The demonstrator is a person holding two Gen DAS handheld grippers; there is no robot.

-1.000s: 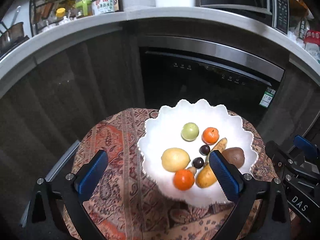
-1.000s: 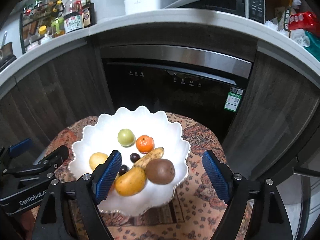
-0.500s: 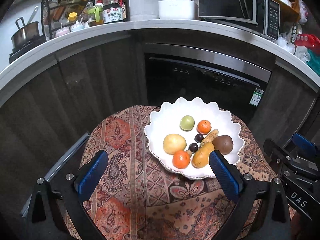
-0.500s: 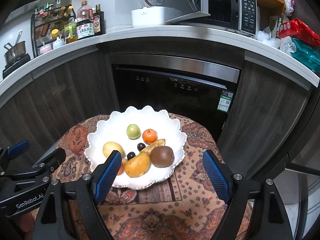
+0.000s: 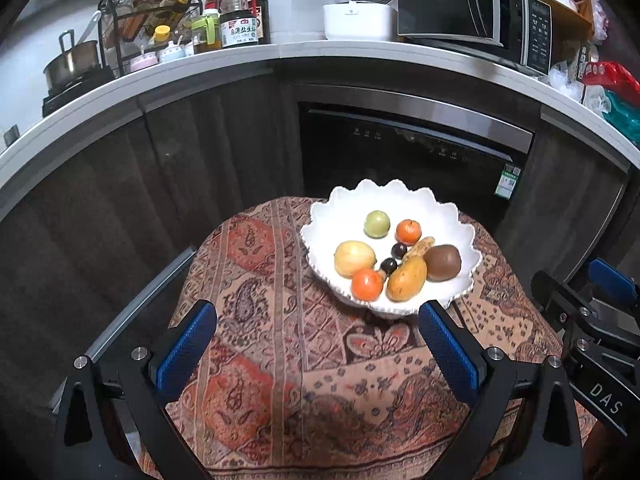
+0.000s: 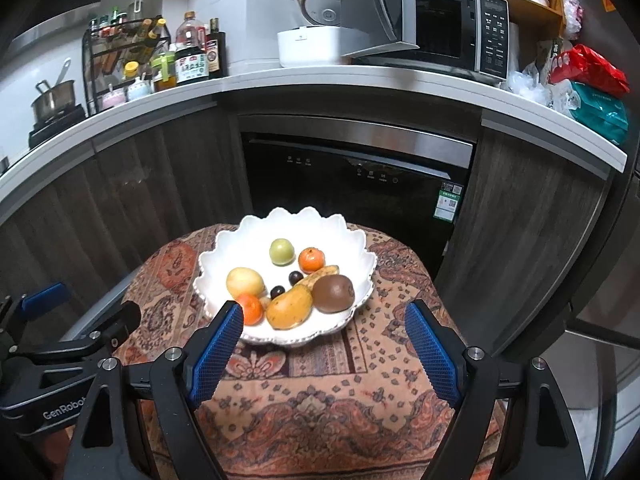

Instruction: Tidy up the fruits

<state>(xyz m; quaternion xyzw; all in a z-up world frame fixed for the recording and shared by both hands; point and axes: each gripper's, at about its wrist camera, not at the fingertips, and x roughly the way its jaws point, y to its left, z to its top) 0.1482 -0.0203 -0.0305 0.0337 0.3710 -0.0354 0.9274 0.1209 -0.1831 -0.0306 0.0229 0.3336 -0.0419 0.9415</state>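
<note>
Fruits all seen in bowl (image 5: 468, 236); left gripper (image 5: 316, 350) and right gripper (image 6: 324, 346) held wide, empty. Task judged done.

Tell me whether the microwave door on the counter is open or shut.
Open. The microwave door swings out to the left, exposing the dark cavity, beside the rice cooker.

Location: domestic kitchen.

A pale bench (image 6: 360, 80) runs above dark wood cabinets (image 6: 132, 184) and a built-in dishwasher (image 6: 356, 176). On it stand a microwave (image 6: 448, 32) with its door open, a white rice cooker (image 6: 312, 28), a rack of condiment bottles (image 6: 128, 52) and a steel saucepan (image 6: 54, 98) on a hob.
</note>
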